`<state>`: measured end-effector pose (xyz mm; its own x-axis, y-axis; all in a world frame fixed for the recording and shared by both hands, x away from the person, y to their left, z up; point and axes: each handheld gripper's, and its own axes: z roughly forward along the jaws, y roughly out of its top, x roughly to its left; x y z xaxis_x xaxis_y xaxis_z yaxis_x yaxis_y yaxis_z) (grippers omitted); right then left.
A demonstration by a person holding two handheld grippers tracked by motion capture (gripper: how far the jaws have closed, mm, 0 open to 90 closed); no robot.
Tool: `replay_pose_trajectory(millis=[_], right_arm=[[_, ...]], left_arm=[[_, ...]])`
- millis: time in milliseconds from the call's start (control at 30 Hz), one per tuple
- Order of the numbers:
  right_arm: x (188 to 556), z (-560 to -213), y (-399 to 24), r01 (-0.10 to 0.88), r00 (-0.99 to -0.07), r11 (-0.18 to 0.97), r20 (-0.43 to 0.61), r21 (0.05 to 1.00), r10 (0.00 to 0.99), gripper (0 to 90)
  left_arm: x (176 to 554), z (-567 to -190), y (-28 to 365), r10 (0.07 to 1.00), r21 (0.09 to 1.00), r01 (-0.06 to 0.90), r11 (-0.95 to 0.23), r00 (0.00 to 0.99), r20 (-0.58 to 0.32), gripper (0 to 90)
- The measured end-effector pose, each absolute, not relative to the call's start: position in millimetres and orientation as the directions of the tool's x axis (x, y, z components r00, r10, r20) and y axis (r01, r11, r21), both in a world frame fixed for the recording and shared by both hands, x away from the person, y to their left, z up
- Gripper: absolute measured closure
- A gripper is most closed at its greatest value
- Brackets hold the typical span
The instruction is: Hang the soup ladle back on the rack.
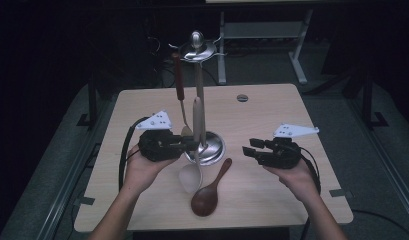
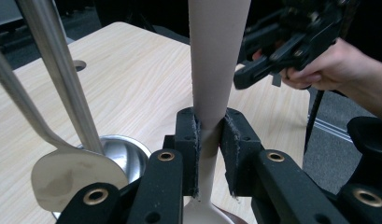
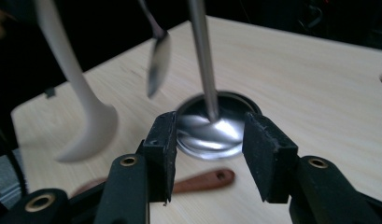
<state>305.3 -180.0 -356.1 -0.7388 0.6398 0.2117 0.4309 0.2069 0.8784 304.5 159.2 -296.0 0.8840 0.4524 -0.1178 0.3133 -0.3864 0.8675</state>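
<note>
A metal utensil stand [image 1: 199,80] rises from its round base [image 1: 215,148] at the table's middle. From its top hangs a spoon with a red handle [image 1: 179,80] and a steel bowl [image 2: 72,175]. My left gripper [image 1: 191,145] is shut on the handle of a pale beige ladle [image 2: 215,56], which it holds upright in front of the stand, bowl [image 1: 190,177] low over the table. A brown wooden spoon [image 1: 207,199] lies flat near the front edge. My right gripper [image 1: 250,148] stands open to the right of the base [image 3: 212,133], with nothing between its jaws.
The light wood table [image 1: 272,115] has a round cable hole [image 1: 242,97] at the back. Dark floor and a white desk frame [image 1: 297,55] lie beyond it. Bare tabletop stretches to the right of the stand and at the back left.
</note>
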Motion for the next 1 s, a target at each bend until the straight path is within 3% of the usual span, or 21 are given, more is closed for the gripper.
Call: replay_pose_trajectory(millis=[400, 767, 1000], right_arm=[[304, -307, -141, 0.331, -0.833, 0.158, 0.209, 0.93, 0.513, 59.7], [303, -290, -102, 0.287, -0.877, 0.157, 0.193, 0.945, 0.439, 58.4], [304, -286, -86, 0.273, -0.878, 0.161, 0.178, 0.948, 0.444, 60.3]], left_arm=[[303, -300, 152, 0.482, 0.87, 0.314, -0.38, 0.87, -0.103, 77.4], [301, -301, 150, 0.489, 0.87, 0.317, -0.378, 0.866, -0.103, 77.4], [299, -300, 148, 0.501, 0.874, 0.312, -0.373, 0.86, -0.094, 77.4]])
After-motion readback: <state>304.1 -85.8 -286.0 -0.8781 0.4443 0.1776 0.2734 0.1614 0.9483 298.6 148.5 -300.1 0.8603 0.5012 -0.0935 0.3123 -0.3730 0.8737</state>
